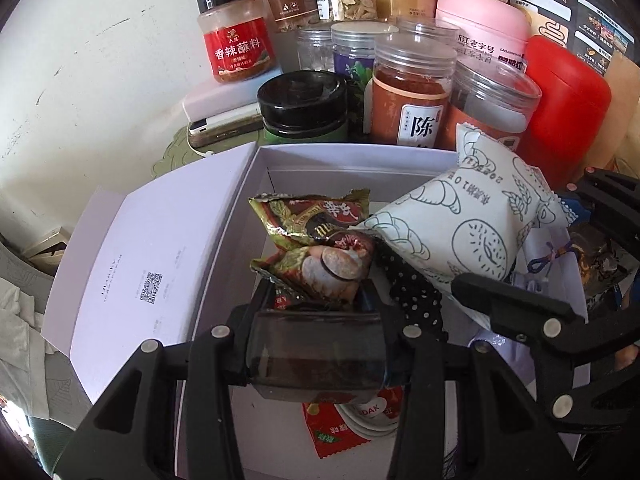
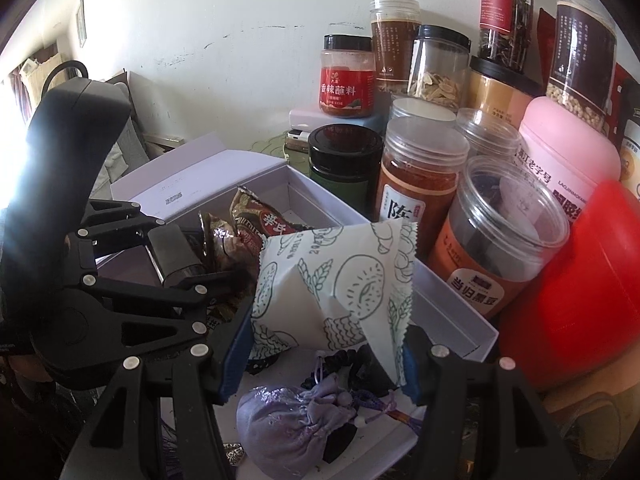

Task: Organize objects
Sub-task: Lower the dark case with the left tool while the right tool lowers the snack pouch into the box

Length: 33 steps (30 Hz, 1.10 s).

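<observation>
An open white box (image 1: 352, 158) holds snack packets. My left gripper (image 1: 316, 300) is shut on a brown-green snack packet (image 1: 320, 268), held low inside the box next to a second like packet (image 1: 312, 216). My right gripper (image 2: 328, 344) is shut on a white bread packet with drawn pastries (image 2: 336, 280), held above the box's right part; the packet also shows in the left wrist view (image 1: 460, 232). A lilac drawstring pouch (image 2: 292, 424) and a black dotted cloth (image 1: 412, 288) lie in the box under it. A red packet (image 1: 344, 424) lies under my left gripper.
The box lid (image 1: 148, 264) lies open to the left. Many jars stand close behind the box: a black-lidded jar (image 1: 300, 108), an orange-powder jar (image 1: 408, 96), a red-labelled jar (image 1: 234, 36), a pink tin (image 1: 480, 24), a red canister (image 1: 568, 108). A power bank (image 1: 216, 108) lies beside them.
</observation>
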### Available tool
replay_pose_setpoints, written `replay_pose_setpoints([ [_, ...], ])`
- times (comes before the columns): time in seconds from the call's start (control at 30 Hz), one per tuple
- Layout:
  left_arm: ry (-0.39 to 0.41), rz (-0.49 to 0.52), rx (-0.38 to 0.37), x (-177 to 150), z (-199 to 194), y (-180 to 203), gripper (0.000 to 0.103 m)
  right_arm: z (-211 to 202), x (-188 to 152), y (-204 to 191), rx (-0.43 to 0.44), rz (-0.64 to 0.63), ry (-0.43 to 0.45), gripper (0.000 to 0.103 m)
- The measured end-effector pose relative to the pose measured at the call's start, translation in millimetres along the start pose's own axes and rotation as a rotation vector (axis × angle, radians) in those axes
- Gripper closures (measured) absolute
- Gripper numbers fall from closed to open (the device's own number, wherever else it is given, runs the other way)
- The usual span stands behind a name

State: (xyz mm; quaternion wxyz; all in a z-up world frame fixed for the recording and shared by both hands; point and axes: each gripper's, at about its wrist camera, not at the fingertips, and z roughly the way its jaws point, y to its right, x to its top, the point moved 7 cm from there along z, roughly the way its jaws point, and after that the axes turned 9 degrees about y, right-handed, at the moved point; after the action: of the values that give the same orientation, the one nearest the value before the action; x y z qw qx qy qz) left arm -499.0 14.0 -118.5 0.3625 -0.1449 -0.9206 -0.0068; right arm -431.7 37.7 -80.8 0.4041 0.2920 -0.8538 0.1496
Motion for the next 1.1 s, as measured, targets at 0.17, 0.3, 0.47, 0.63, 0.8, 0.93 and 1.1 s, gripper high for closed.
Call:
replay_pose_setpoints([
  [0.17,-0.006,0.006,0.002,-4,6,2,0.062,5,-4,0,-0.008,-0.016,-0.012,0.041],
  [0.3,-0.009,-0.008,-0.007,-5,8,0,0.061,10,-8,-2,-0.014,-0.019,-0.029,0.041],
  [0.47,-0.004,-0.006,-0.01,-6,9,0,0.061,11,-9,-1,-0.018,-0.021,-0.029,0.04],
  [0.63,0.007,-0.009,-0.013,-6,9,0,0.059,12,-9,-2,-0.023,-0.021,-0.037,0.037],
  [0.8,0.01,-0.012,0.005,-4,7,-2,0.059,9,-7,-3,-0.024,-0.014,-0.036,0.037],
  [0.93,0.016,-0.023,0.031,-1,4,-6,0.059,6,-5,-5,-0.022,-0.019,-0.03,0.036],
  [1.1,0.034,-0.037,0.036,2,-5,-8,0.059,-2,-1,-6,-0.017,-0.014,-0.01,0.036],
])
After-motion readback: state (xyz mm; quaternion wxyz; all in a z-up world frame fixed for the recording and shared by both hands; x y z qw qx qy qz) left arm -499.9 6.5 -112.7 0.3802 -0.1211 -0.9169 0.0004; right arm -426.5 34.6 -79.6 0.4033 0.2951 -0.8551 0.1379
